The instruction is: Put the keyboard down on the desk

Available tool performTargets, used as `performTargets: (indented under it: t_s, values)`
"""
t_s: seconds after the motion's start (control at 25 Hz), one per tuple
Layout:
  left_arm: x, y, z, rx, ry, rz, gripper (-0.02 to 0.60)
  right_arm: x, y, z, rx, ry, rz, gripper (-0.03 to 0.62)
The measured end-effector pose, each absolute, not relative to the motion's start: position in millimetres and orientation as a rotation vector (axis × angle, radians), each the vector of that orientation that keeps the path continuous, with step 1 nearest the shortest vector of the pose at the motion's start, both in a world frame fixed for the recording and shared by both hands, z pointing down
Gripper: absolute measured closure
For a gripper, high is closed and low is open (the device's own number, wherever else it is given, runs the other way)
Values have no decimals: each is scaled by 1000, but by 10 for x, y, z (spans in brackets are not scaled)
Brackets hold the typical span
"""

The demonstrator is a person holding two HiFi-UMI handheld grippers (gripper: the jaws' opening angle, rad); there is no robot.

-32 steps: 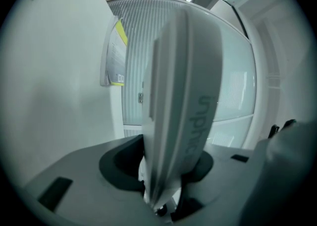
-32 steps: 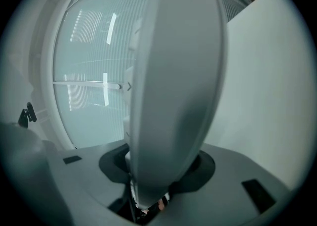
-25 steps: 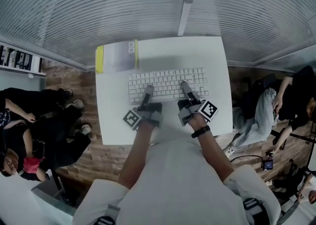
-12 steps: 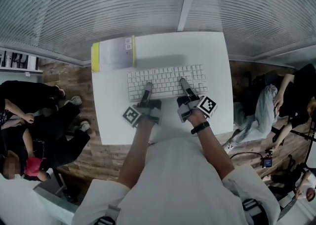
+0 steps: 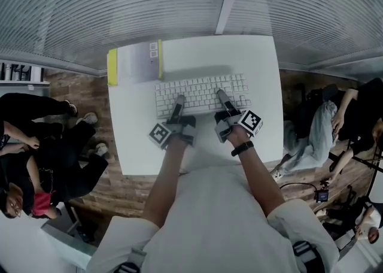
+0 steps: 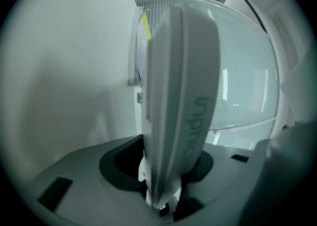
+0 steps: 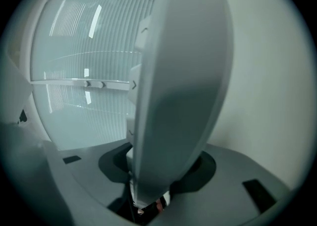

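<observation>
Set-down looks nearly done: keyboard [image 5: 200, 94] between both fingers, surface [image 5: 257, 68] just beneath; left gripper [image 5: 178, 103] fingers pinch near edge, right gripper [image 5: 222, 97] fingers just opening slightly around it; full release left

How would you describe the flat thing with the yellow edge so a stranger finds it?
Start at the white desk before the ribbed glass wall. At its far left corner, beyond the white keyboard, lies a flat grey thing. Its bright yellow strip along the left edge is the only colour on the desk.
</observation>
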State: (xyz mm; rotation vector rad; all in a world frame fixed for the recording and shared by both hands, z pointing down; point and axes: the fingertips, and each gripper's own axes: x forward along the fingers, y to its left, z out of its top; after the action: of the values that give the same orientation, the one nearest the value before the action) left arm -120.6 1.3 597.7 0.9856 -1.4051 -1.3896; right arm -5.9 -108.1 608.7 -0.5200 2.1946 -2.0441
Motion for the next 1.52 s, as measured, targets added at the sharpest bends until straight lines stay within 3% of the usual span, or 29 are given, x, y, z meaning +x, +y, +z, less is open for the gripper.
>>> performTargets:
  t_s: [0.96,1.2,1.52]
  values:
    - [-1190,21,6252,851,-1375,-1386,434,-58,-1094,6271,-588,2165,-2129,421]
    - [-1197,24,6290,824,-1372,-1395,434,-20,-1079,6226,-566,2181,-2089,355]
    - [-1181,25,6297,826,-1381,-1379,434,119,-711,6210,-439,2241,-2138,355]
